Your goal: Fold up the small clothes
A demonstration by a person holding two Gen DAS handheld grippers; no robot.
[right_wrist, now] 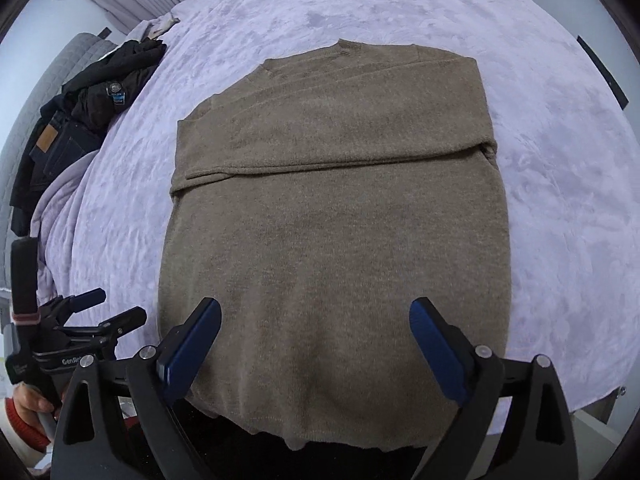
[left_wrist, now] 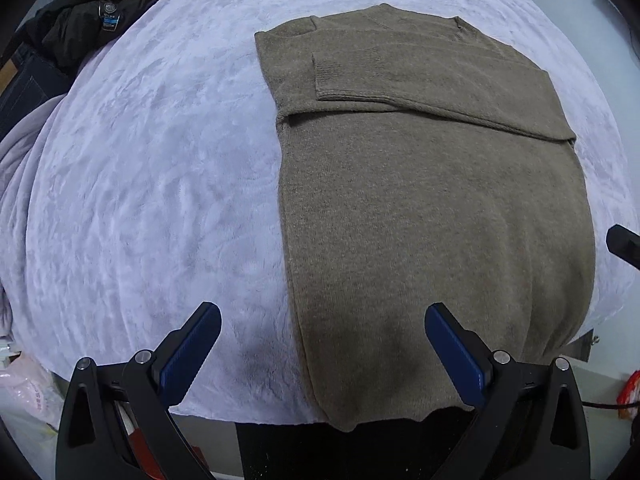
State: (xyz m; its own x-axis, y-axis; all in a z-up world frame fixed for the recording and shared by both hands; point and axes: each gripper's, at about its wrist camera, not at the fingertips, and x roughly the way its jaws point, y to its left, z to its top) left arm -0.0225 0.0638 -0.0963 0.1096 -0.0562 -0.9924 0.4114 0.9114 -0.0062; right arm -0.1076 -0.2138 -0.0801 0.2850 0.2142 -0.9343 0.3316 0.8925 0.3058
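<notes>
On lilac blanket (left_wrist: 140, 180): brown sweater (left_wrist: 432, 208) | left gripper (left_wrist: 322, 344), right gripper (right_wrist: 316, 338) spread | "GenRo…" partly legible

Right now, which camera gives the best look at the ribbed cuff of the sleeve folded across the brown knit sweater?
The left wrist view. There the ribbed cuff lies in plain sight on the brown knit sweater, its edge and ribbing sharp. In the right wrist view the sweater fills the middle, but only the sleeve's fold line shows; the cuff cannot be made out.
</notes>
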